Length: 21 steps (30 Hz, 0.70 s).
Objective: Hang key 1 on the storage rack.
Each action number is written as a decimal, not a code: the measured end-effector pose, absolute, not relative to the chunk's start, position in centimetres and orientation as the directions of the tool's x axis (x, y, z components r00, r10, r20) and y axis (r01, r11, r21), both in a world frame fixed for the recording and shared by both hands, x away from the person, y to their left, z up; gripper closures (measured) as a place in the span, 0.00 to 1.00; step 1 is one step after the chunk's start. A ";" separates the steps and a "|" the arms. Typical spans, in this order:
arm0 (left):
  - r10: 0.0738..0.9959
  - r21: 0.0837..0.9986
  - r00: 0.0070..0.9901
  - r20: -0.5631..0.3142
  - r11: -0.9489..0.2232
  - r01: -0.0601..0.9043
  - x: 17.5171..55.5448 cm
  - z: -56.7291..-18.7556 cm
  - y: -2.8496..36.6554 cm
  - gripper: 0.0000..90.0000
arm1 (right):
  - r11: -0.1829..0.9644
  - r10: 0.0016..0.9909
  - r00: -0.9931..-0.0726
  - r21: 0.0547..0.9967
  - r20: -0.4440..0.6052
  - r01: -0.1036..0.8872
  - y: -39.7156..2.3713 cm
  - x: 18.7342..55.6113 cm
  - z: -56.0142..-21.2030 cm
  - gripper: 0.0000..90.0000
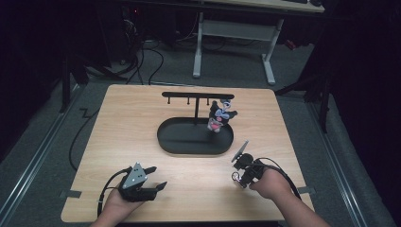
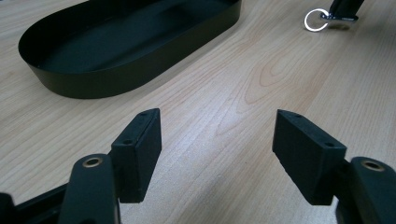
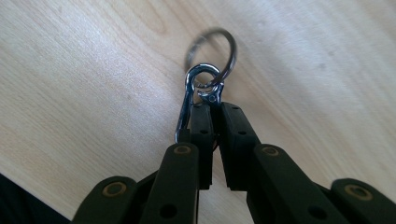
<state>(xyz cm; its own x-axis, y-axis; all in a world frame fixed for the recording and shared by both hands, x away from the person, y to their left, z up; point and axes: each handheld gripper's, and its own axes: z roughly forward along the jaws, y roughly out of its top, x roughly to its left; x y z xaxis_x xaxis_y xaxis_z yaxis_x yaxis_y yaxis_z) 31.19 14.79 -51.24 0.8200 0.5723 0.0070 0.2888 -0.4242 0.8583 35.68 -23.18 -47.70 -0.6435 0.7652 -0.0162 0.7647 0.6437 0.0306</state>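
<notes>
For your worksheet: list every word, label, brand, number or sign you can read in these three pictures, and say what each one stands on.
None can be read.
Black oval metal tray: plain, no print.
Silver metal clip with split ring: no engraving legible.
Small black-and-white cartoon figure charm: too small to show any lettering.
Light wooden table: grain only.

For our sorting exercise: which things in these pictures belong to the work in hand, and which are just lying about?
In the job:
- right tool, shut on the metal clasp
- key ring on that clasp
- black hook stand over the oval tray

Lying about:
- left tool, open, holding nothing
- hanging toy charm
- white desk frame behind
</notes>
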 end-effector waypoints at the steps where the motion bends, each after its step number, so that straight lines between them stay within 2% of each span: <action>1: 0.572 0.858 0.820 0.007 -0.424 0.289 31.2 -51.2 14.8 0.37 | 0.644 0.765 -0.644 0.031 -0.016 0.765 -23.2 35.7 -47.7 0.94; 7: 0.572 0.858 0.820 0.009 -0.426 0.288 31.2 -51.3 14.7 0.37 | 0.647 0.763 -0.646 0.054 -0.026 0.761 -24.0 35.6 -46.6 0.94; 21: 0.579 0.865 0.815 0.008 -0.413 0.285 31.3 -51.2 15.0 0.37 | 0.666 0.746 -0.664 0.030 -0.054 0.746 -24.2 35.7 -44.8 0.94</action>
<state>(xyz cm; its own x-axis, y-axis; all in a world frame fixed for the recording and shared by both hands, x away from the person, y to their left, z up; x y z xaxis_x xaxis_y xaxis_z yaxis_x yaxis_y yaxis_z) 31.28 15.01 -51.25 0.8153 0.5790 0.0085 0.2846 -0.4134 0.8649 35.68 -24.17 -44.81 -0.6638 0.7459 -0.0544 0.7456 0.6657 0.0300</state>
